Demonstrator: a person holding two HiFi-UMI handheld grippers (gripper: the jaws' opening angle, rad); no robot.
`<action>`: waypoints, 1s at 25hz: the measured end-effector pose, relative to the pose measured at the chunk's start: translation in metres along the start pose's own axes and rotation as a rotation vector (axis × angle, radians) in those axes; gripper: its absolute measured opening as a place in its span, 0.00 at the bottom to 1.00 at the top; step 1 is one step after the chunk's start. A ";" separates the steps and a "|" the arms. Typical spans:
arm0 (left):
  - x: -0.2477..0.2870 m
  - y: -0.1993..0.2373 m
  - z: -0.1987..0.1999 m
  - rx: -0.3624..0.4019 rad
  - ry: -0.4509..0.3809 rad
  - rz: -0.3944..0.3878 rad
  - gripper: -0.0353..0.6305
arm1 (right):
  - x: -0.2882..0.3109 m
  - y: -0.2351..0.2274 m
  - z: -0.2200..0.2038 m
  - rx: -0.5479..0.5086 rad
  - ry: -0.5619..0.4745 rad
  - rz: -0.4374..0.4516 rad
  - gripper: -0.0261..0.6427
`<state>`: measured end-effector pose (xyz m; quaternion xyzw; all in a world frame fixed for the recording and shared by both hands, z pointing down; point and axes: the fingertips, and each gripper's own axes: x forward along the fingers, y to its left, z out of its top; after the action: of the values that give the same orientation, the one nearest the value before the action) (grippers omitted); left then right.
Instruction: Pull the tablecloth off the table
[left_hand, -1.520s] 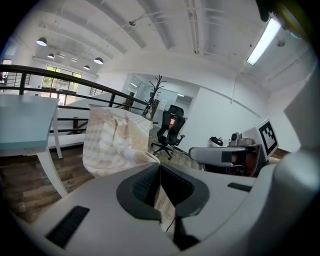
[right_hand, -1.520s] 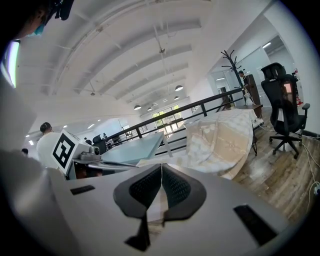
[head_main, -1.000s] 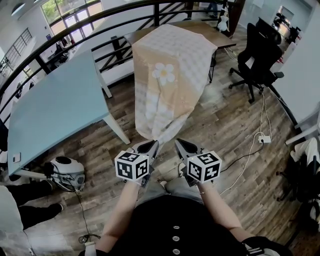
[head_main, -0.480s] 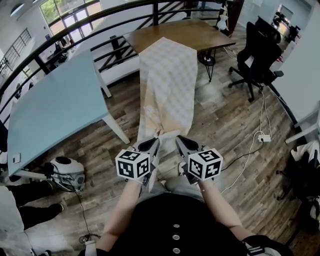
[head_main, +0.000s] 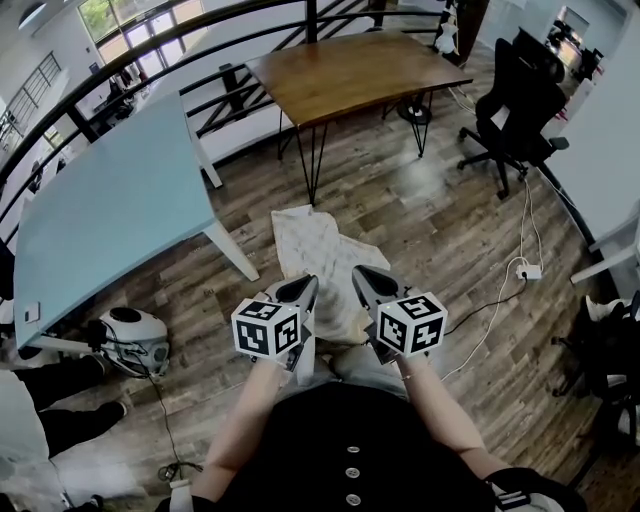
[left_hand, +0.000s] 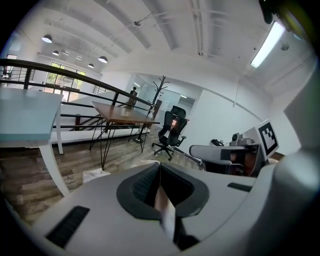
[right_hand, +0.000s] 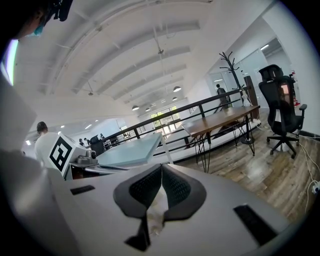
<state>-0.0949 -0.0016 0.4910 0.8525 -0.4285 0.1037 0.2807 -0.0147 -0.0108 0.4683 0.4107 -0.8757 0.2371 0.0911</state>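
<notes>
left gripper (head_main: 303, 287): clamped shut on a thin strip of cloth (left_hand: 164, 205), pinched between the black ribbed pads (left_hand: 142, 186); marker cube on top.
right gripper (head_main: 362, 275): also closed tight, pale crumpled cloth edge (right_hand: 156, 207) nipped between its pads (right_hand: 176, 187).
grippers together: side by side, close but apart, both angled slightly down.
tablecloth (head_main: 315, 255): pale cream checked fabric tablecloth, limp and rumpled, bunched into a narrow heap.
tablecloth place: on the floor just ahead of both grippers' tips, near end rising up to the two jaws, far end flat on the planks.
tablecloth vs table: fully off, far end well short of the table legs.
wooden table (head_main: 350, 70): brown rectangular top on thin black hairpin legs, well ahead of the grippers, past the cloth heap.
light-blue table (head_main: 110, 210): large, white legs, ahead and left of the left gripper.
office chair (head_main: 520, 105): black, on castors, ahead and right of the right gripper.
plank floor (head_main: 450, 230): dark wood under everything.
</notes>
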 end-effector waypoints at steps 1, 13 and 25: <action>0.000 -0.001 0.000 0.001 0.000 -0.005 0.08 | 0.000 0.000 -0.001 0.001 0.002 0.001 0.08; -0.004 -0.005 -0.005 0.003 0.012 -0.022 0.08 | 0.002 0.009 -0.010 -0.010 0.027 0.012 0.08; -0.005 -0.005 -0.008 -0.019 0.007 -0.022 0.08 | 0.001 0.009 -0.012 -0.031 0.027 0.005 0.08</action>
<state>-0.0932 0.0085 0.4930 0.8541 -0.4191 0.0997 0.2914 -0.0231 -0.0009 0.4758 0.4036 -0.8790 0.2294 0.1087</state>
